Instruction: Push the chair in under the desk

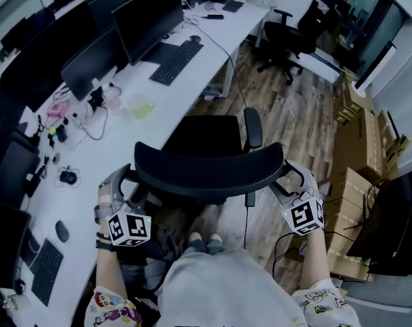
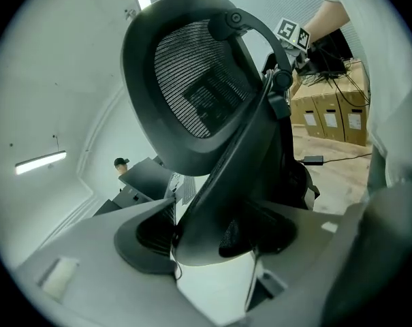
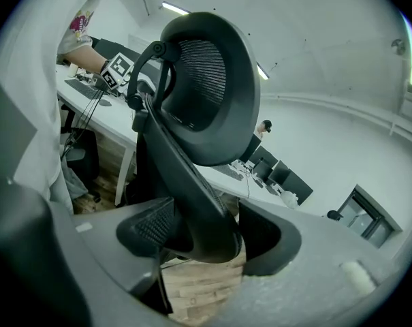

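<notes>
In the head view a black mesh office chair [image 1: 209, 172] stands with its seat [image 1: 202, 138] facing the long white desk [image 1: 158, 107], partly under its edge. My left gripper [image 1: 126, 182] clasps the left end of the curved backrest, and my right gripper [image 1: 295, 180] clasps the right end. The left gripper view shows the backrest's frame [image 2: 212, 182] filling the gap of the left gripper [image 2: 209, 240], with the pads against it. The right gripper view shows the same on the other side: the frame [image 3: 192, 182] sits wedged in the right gripper [image 3: 206, 240].
Monitors [image 1: 148, 16], a keyboard [image 1: 176, 61] and cables sit on the desk. A second black chair [image 1: 287, 36] stands at the back right. Cardboard boxes [image 1: 359, 155] and a dark screen [image 1: 396, 223] line the right side. The person's feet [image 1: 204, 239] are behind the chair.
</notes>
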A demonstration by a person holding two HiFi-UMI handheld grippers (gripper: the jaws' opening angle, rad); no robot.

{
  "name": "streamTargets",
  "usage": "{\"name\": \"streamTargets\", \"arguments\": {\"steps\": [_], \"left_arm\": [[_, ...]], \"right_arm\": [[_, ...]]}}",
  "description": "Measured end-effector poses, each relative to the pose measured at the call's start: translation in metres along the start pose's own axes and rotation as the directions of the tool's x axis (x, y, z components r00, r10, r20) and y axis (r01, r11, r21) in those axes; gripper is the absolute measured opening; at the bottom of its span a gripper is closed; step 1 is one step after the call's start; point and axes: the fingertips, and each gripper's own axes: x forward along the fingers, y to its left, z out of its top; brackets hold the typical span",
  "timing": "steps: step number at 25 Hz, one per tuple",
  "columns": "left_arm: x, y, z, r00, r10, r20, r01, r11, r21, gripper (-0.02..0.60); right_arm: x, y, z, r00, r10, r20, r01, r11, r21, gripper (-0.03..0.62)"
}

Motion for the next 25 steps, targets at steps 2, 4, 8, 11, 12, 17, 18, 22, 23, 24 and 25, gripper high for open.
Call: {"name": "streamTargets", "arguments": {"steps": [2, 4, 8, 11, 12, 17, 18, 22, 23, 24, 25], "left_arm": [[0.000, -0.001, 0.000, 1.000, -0.007, 0.006, 0.007, 1.000, 0.018, 0.307], [0.001, 0.000, -0.001, 1.000, -0.018, 0.009, 0.018, 0.999, 0.037, 0.302], [0.001, 0.001, -0.001, 1.000, -0.010, 0.020, 0.009, 0.998, 0.062, 0.295], [0.000, -0.001, 0.003, 1.000, 0.008, 0.028, -0.010, 0.998, 0.068, 0.291], [0.000, -0.003, 0.004, 1.000, 0.009, 0.028, -0.011, 0.998, 0.068, 0.290], [-0.001, -0.011, 0.013, 1.000, 0.021, 0.002, -0.021, 0.998, 0.065, 0.288], [-0.001, -0.013, 0.014, 1.000, 0.027, -0.008, -0.026, 0.998, 0.063, 0.287], [-0.007, -0.021, 0.023, 0.997, 0.056, -0.062, -0.054, 0.998, 0.039, 0.285], [-0.008, -0.023, 0.028, 0.995, 0.067, -0.070, -0.065, 0.997, 0.032, 0.284], [-0.008, -0.025, 0.032, 0.994, 0.079, -0.077, -0.077, 0.997, 0.031, 0.284], [-0.006, -0.027, 0.035, 0.993, 0.087, -0.084, -0.085, 0.996, 0.037, 0.284]], "right_arm": [[0.000, -0.001, -0.001, 1.000, -0.010, -0.006, 0.010, 1.000, -0.015, 0.285], [0.001, -0.001, -0.001, 1.000, -0.013, -0.015, 0.013, 1.000, -0.024, 0.281], [0.005, -0.004, 0.001, 1.000, -0.004, 0.001, 0.004, 1.000, -0.023, 0.281], [0.004, -0.006, -0.002, 1.000, 0.007, 0.015, -0.007, 1.000, -0.024, 0.281], [0.004, -0.007, -0.003, 1.000, 0.009, 0.022, -0.008, 1.000, -0.025, 0.281], [0.003, -0.017, -0.010, 0.998, 0.023, 0.055, -0.021, 0.999, -0.036, 0.281], [0.004, -0.019, -0.011, 0.998, 0.030, 0.060, -0.027, 0.999, -0.043, 0.281], [0.008, -0.028, -0.020, 0.991, 0.057, 0.118, -0.050, 0.997, -0.063, 0.281], [0.008, -0.031, -0.023, 0.989, 0.066, 0.133, -0.057, 0.996, -0.067, 0.281], [0.008, -0.034, -0.026, 0.987, 0.073, 0.146, -0.063, 0.995, -0.072, 0.281], [0.008, -0.038, -0.028, 0.984, 0.080, 0.158, -0.068, 0.995, -0.077, 0.281]]}}
